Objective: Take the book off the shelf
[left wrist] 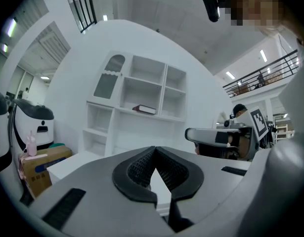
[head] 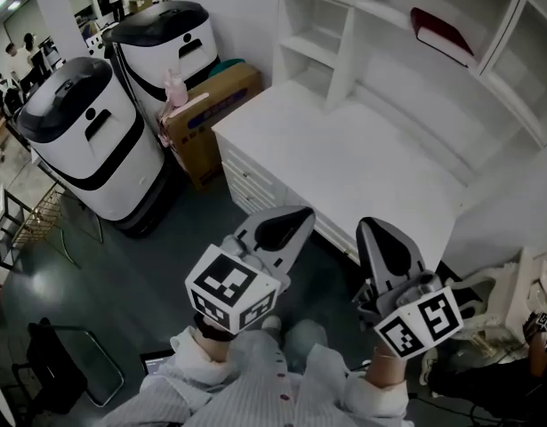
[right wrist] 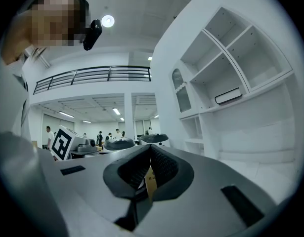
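Observation:
A dark red book (head: 440, 34) lies flat on a middle shelf of the white shelf unit (head: 362, 25) at the back of the white desk (head: 344, 167). Both grippers are short of the desk's near edge and point toward it. My left gripper (head: 291, 223) is shut with nothing in it. My right gripper (head: 380, 238) is shut too and holds nothing. In the left gripper view the book (left wrist: 144, 109) shows far beyond the closed tips (left wrist: 154, 150). In the right gripper view the book (right wrist: 228, 96) lies on the shelf at upper right, well away from the closed tips (right wrist: 151, 149).
Two white-and-black wheeled machines (head: 82, 140) (head: 166, 47) stand left of the desk. A cardboard box (head: 211, 105) with a pink bottle (head: 175, 87) sits beside them. The desk has drawers (head: 251, 185) in front. A chair base (head: 486, 318) is at right. People stand far off.

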Motion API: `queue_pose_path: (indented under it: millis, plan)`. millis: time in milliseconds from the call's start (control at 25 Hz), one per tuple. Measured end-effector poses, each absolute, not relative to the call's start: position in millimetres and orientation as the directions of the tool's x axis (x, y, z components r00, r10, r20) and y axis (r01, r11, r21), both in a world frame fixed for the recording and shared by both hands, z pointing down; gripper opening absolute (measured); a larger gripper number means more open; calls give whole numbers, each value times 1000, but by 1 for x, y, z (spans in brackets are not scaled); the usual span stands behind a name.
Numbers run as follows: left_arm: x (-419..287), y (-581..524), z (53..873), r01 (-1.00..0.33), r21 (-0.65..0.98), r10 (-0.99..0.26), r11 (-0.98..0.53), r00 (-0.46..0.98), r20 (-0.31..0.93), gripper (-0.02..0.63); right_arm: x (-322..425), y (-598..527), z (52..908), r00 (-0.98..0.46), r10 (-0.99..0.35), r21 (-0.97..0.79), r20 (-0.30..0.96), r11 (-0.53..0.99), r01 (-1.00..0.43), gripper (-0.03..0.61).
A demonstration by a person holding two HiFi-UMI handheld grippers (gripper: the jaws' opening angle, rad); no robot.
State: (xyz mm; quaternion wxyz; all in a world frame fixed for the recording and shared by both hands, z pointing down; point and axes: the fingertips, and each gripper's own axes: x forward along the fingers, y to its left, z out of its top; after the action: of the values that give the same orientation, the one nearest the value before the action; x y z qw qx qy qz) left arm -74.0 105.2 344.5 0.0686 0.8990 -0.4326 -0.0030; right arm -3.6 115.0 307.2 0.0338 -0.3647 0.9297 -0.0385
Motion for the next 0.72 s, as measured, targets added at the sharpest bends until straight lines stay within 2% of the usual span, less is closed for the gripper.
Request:
queue_pose_path:
  millis: [720]
  plan:
    - [-54,-43,337,-731,124,-733,-671,679,42,11,10,-33,306,-686,-727,-97,-18,685,-722,14]
